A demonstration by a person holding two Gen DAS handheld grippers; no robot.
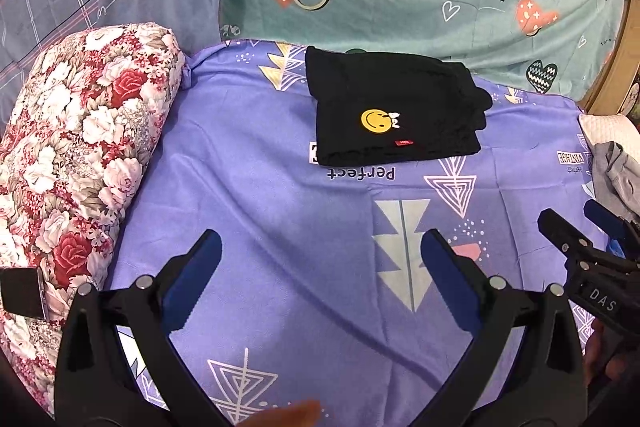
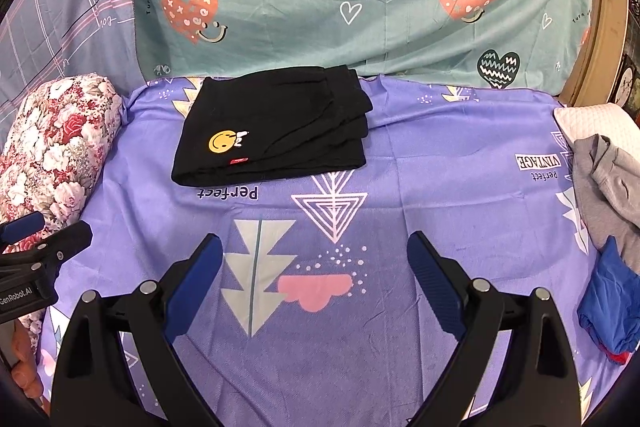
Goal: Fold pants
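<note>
No containers in either view. My left gripper (image 1: 320, 283) and right gripper (image 2: 314, 281) both hover over the purple sheet (image 2: 440, 163), fingers spread wide, holding nothing. The black pants (image 2: 276, 127) lie folded in a compact stack at the sheet's far edge, well apart from both grippers, smiley patch up. Floral bolster (image 1: 80, 155) sits left of the sheet. Right view alone shows a blue cloth (image 2: 610, 307) below the grey garment (image 2: 608, 183); left view alone shows a dark phone-like slab (image 1: 24, 293) on the bolster.
</note>
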